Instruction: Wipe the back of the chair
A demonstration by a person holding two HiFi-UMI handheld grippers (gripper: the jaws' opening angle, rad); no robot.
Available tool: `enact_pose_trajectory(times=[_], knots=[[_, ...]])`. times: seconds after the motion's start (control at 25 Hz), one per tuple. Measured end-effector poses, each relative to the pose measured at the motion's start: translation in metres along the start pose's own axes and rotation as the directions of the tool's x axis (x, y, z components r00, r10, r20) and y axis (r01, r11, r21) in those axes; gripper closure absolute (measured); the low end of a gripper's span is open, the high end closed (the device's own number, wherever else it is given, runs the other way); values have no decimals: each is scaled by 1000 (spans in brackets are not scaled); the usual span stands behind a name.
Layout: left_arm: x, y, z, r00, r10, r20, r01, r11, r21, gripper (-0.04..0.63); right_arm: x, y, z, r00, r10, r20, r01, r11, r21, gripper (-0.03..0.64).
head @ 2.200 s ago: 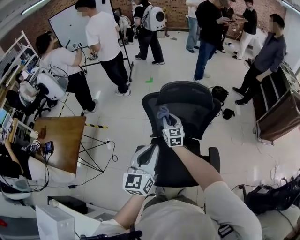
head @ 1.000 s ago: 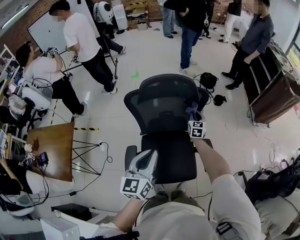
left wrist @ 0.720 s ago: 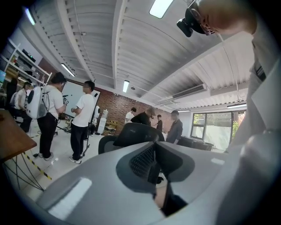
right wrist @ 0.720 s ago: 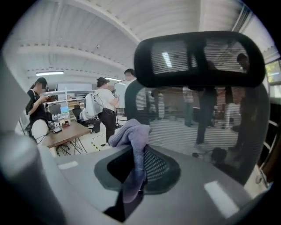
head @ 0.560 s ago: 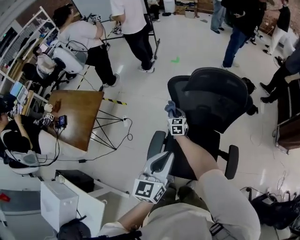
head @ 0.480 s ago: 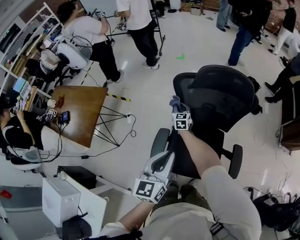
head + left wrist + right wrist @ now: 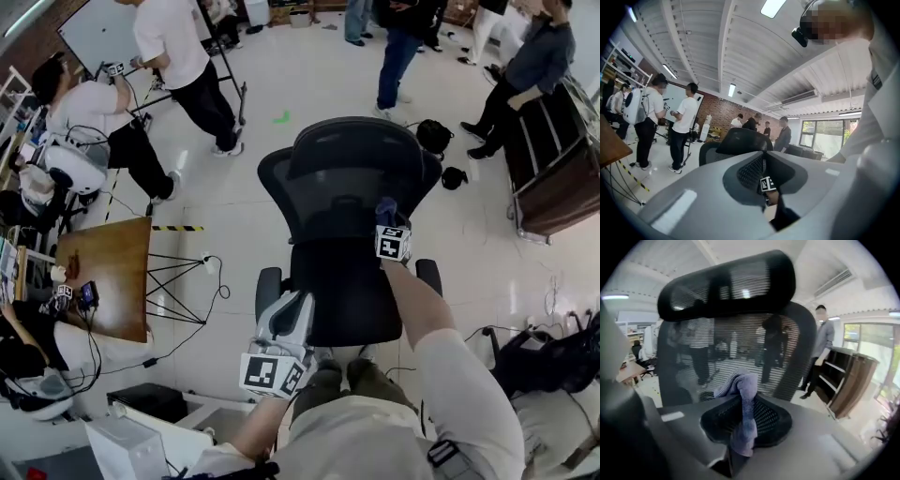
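The black mesh office chair (image 7: 347, 169) stands in front of me with its back toward me. My right gripper (image 7: 386, 221) is shut on a blue-purple cloth (image 7: 385, 210), at the lower right of the chair's back just above the seat (image 7: 342, 300). In the right gripper view the cloth (image 7: 740, 385) stands bunched up out of the right gripper (image 7: 743, 427), close to the mesh back (image 7: 693, 348) under the headrest (image 7: 726, 284). My left gripper (image 7: 298, 306) hangs low by the left armrest (image 7: 268, 286), open with nothing in it. The left gripper view shows a bare gap in the left gripper (image 7: 764, 173).
Several people stand on the white floor beyond the chair, and one (image 7: 89, 117) sits at the left. A wooden table (image 7: 103, 281) with cables trailing beside it is at the left. A wooden shelf unit (image 7: 553, 178) and black bags (image 7: 433, 136) are at the right.
My right gripper has swept the cloth from the left edge of the chair's back across to its lower right. The left gripper stays low by the armrest.
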State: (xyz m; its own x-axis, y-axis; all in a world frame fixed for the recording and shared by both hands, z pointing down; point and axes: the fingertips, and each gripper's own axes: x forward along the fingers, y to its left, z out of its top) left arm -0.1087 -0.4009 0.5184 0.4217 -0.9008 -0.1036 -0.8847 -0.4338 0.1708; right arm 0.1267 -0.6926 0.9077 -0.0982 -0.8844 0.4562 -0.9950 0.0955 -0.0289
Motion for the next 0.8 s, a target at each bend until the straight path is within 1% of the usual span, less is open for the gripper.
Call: enact_pose_trajectory(times=[0.08, 0.16, 0.2, 0.28, 0.36, 0.44, 0.48, 0.56, 0.64, 0.72, 0.8], knots=[[15, -16, -2, 999, -50, -7, 50, 999, -5, 403, -13, -72, -2, 995, -95, -15, 96, 995, 20, 569], [30, -31, -9, 996, -88, -22, 88, 996, -6, 403, -16, -113, 3, 992, -129, -2, 129, 992, 12, 569], [37, -36, -13, 995, -100, -29, 100, 995, -7, 403, -16, -121, 7, 992, -126, 9, 126, 992, 19, 568], [45, -42, -17, 993, -108, -40, 108, 994, -9, 403, -15, -111, 17, 994, -100, 32, 98, 993, 66, 568], [43, -43, -17, 994, -101, -42, 101, 995, -9, 403, -16, -68, 18, 998, -35, 60, 29, 995, 100, 568], [35, -42, -16, 995, -86, -41, 86, 996, -2, 403, -17, 8, 11, 992, 93, 87, -98, 993, 61, 568], [32, -40, -15, 996, -74, -39, 75, 997, 4, 403, -17, 52, 9, 981, 169, 97, -172, 985, 26, 568], [28, -35, -7, 999, -42, -29, 42, 999, 18, 403, -15, 136, 10, 949, 300, 101, -299, 954, -25, 568], [31, -31, 2, 1000, -2, -17, 3, 999, 32, 403, -4, 200, 14, 918, 390, 80, -387, 921, -47, 568], [37, -29, 5, 999, 41, -15, -41, 998, 53, 403, 16, 240, 9, 895, 445, 38, -443, 895, -56, 568], [42, -29, -2, 996, 86, -26, -84, 994, 69, 403, 41, 257, -3, 886, 463, 0, -462, 885, -59, 568]])
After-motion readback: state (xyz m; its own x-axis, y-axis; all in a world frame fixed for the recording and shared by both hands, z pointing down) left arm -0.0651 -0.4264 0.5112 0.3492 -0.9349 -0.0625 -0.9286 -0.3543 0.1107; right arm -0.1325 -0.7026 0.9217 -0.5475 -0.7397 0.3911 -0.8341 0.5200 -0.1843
